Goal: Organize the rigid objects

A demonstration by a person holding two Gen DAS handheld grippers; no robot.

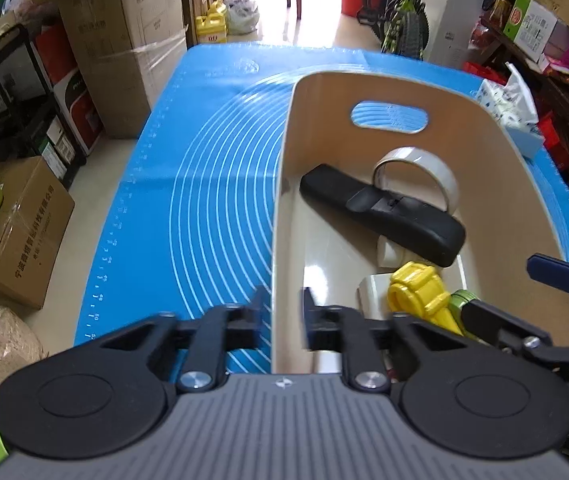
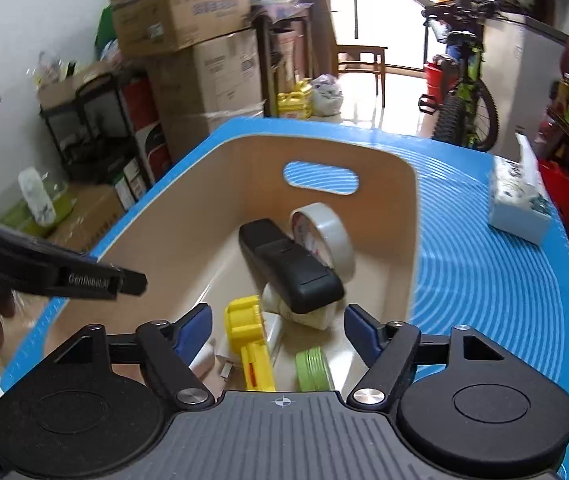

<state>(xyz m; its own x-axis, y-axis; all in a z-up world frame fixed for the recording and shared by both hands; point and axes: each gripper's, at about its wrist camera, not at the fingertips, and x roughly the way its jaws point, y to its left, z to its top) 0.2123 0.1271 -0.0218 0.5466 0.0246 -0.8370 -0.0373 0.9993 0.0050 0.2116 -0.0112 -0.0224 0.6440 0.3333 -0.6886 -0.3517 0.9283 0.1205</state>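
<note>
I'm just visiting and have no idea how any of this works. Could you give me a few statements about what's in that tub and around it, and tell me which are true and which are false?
1. The black glasses case lies inside the beige plastic tub. True.
2. The roll of clear tape lies flat on the blue mat outside the tub. False: it stands on edge inside the tub, behind the case.
3. The right gripper has its jaws apart, with nothing clamped. True.
4. The yellow plastic toy is held in the left gripper. False: the toy lies loose in the tub; those jaws straddle the tub's wall.
5. The white tissue pack sits in the tub. False: it sits on the mat.
</note>
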